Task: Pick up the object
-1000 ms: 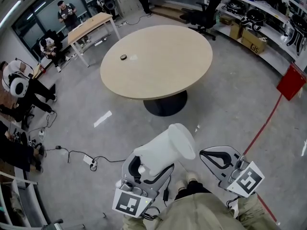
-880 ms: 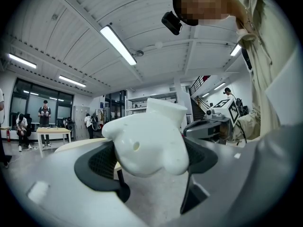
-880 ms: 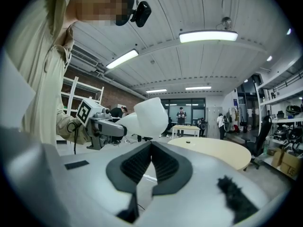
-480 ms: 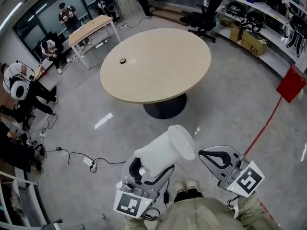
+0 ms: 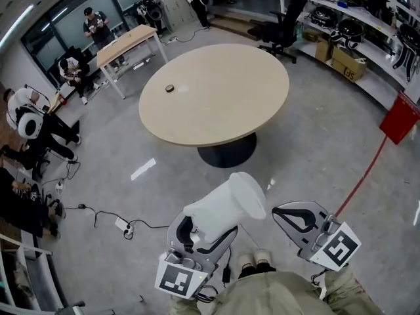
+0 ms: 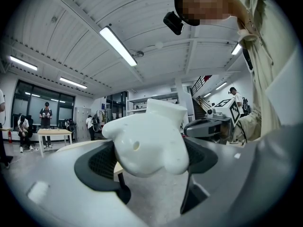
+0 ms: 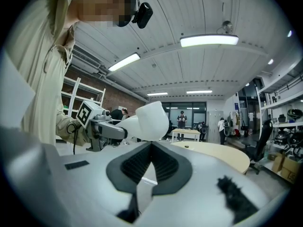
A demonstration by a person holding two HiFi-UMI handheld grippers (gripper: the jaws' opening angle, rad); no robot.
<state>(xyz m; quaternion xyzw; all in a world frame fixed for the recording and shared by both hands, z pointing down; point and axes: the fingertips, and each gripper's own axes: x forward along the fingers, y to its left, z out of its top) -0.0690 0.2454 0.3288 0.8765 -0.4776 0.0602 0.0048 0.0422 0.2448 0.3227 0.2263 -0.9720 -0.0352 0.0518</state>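
Note:
My left gripper [image 5: 200, 231] is shut on a bulky white moulded object [image 5: 226, 205], held low in front of the person's body in the head view. In the left gripper view the white object [image 6: 150, 138] fills the space between the dark pads [image 6: 102, 162], its neck pointing up and away. My right gripper [image 5: 281, 211] hangs beside it to the right, shut with nothing in it; in the right gripper view its tips [image 7: 151, 144] meet. A small dark round thing [image 5: 170, 88] lies on the far left of the round beige table [image 5: 223, 110].
The round table stands on a dark pedestal base [image 5: 226, 151] a few steps ahead. A rectangular table [image 5: 125, 41] with people around it is at the back left. An office chair [image 5: 282, 21] and shelves [image 5: 354, 18] are at the right. Cables [image 5: 105, 215] lie on the floor at the left.
The head view has shifted a little, so the round table sits slightly lower in the frame. Both grippers and the white object keep the same places.

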